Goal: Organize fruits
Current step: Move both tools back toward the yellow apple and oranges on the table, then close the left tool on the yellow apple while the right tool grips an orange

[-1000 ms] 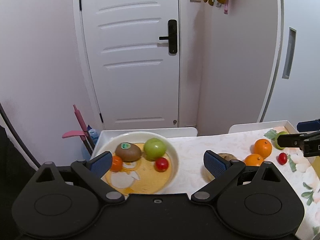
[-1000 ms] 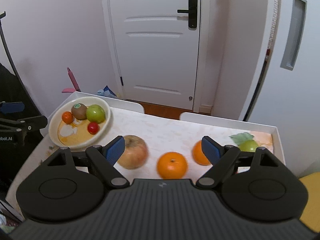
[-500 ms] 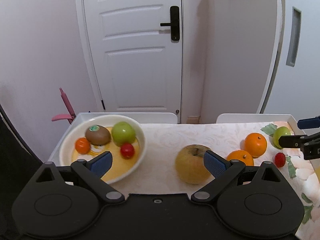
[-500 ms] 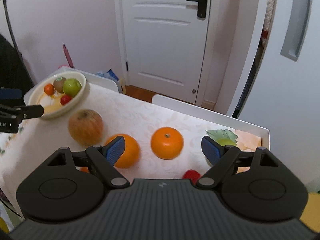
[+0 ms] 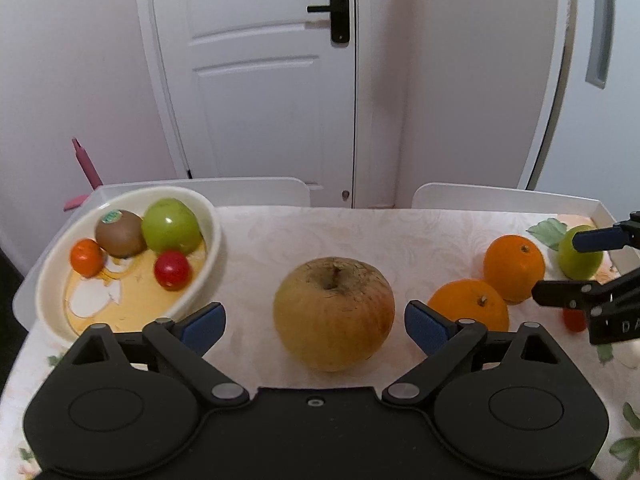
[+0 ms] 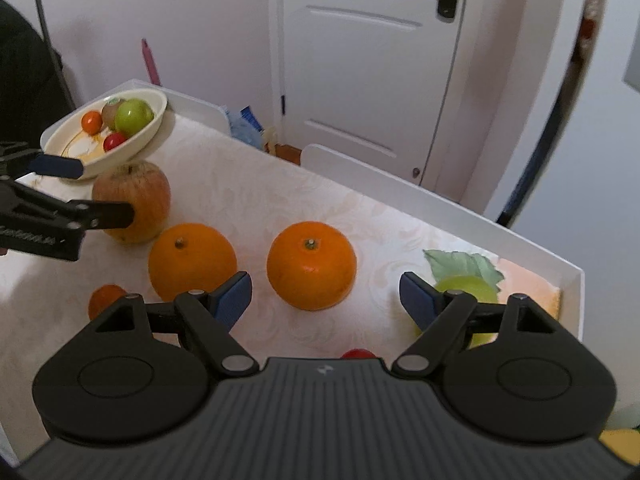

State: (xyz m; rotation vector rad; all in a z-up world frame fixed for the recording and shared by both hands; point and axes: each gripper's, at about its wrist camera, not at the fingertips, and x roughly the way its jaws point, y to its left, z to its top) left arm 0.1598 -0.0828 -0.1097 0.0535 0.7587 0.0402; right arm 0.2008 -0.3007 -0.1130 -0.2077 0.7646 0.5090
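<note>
A big yellowish apple (image 5: 334,312) sits on the tablecloth between the fingers of my left gripper (image 5: 316,326). Its jaws are closing, and a gap shows at each blue pad. An orange (image 6: 312,264) lies just ahead of my right gripper (image 6: 326,300), between its closing fingers and untouched. A second orange (image 6: 192,260) is to its left, and a green apple (image 6: 466,288) sits partly behind the right finger. The cream bowl (image 5: 208,240) at far left holds a kiwi (image 5: 120,232), a green apple (image 5: 172,226), a small orange fruit (image 5: 86,256) and a red tomato (image 5: 172,270).
A small orange fruit (image 6: 106,298) and a red tomato (image 6: 358,354) lie near the front of the cloth. White raised edges (image 6: 520,240) border the table (image 5: 360,232). Behind are a white door (image 5: 260,80) and a pink handle (image 5: 86,164).
Both grippers came down and closer to the table. The left swung right from the bowl to the big apple; the right swung right onto the far orange. Both jaws narrowed slightly.
</note>
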